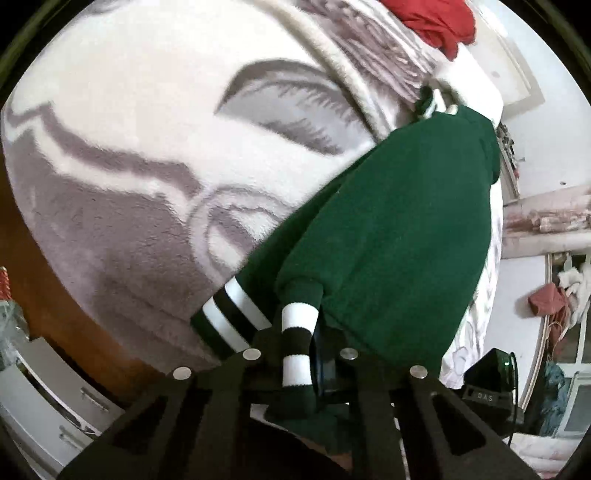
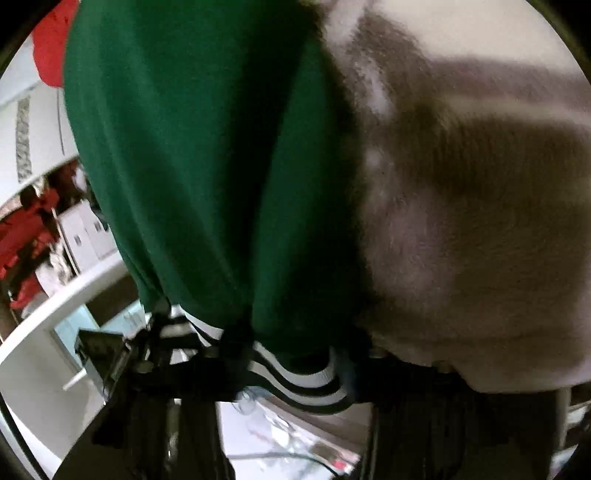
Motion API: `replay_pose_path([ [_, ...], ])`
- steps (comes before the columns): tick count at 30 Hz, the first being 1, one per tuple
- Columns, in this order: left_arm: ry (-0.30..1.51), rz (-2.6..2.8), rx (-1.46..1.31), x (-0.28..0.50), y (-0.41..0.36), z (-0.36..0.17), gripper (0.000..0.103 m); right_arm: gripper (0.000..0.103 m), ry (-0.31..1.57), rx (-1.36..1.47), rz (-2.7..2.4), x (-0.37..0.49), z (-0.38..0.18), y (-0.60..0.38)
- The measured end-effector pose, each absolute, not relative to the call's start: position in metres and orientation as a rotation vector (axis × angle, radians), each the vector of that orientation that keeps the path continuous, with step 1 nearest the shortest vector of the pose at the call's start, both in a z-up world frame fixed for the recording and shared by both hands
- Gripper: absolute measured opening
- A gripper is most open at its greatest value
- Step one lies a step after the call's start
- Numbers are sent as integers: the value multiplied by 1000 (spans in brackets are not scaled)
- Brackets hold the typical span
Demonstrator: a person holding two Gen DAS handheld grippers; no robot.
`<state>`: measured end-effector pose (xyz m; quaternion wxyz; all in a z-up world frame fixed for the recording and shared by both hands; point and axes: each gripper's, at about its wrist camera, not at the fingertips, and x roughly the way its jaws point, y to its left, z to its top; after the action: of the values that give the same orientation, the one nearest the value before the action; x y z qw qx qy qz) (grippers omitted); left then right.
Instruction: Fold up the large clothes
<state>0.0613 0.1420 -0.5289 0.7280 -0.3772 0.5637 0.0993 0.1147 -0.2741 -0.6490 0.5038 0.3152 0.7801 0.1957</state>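
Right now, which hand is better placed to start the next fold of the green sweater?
Probably left: its tongs are shut on a striped cuff, sweater in sharp view. The right view is blurred.

A cream fleece blanket (image 1: pixel 140 122) with grey leaf patterns is spread over the bed, and its blurred pile is seen again in the right wrist view. A red cloth (image 1: pixel 439 22) is bunched at its far edge. White drawers (image 1: pixel 48 410) are seen at lower left, beside a brown wooden floor (image 1: pixel 88 332). A black box (image 1: pixel 491 373) is set to the right.
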Motion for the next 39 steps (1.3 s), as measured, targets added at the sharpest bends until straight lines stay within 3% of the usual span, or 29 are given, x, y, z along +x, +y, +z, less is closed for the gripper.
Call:
replay_pose_path([
  [5,1317,222,-805,51,134,-538,8,22,1893,677,487,101,-639,-281],
  [11,1377,181,-817,61,139,-494,17,34,2000,619,536,127,-624,-292],
  [12,1377,168,-810,64,141,-485,22,39,1987,594,547,132,-614,-298],
  [14,1383,135,-798,80,145,-474,58,49,1935,557,542,143,-598,-312],
  [15,1375,106,-793,95,147,-469,60,52,1918,533,530,148,-586,-321],
  [19,1324,-16,-748,180,152,-473,61,57,1844,525,469,201,-566,-345],
  [25,1286,-224,-643,367,123,-525,61,58,1727,587,304,272,-565,-372],
  [29,1356,-302,-523,438,97,-564,63,58,1710,669,253,288,-581,-373],
  [30,1300,-280,-545,446,92,-567,63,58,1718,680,240,288,-586,-373],
  [31,1269,-288,-521,450,86,-564,61,58,1731,694,226,288,-593,-374],
  [32,1225,-304,-473,451,76,-557,43,58,1739,707,217,287,-596,-378],
  [33,1200,-315,-407,449,65,-548,36,58,1746,723,207,286,-601,-379],
  [34,1171,-356,-403,446,59,-540,15,58,1751,743,194,285,-605,-374],
  [35,1156,-413,-480,445,60,-537,9,58,1751,775,178,283,-608,-379],
  [39,1058,-482,-769,429,91,-522,8,58,1753,841,155,281,-613,-397],
])
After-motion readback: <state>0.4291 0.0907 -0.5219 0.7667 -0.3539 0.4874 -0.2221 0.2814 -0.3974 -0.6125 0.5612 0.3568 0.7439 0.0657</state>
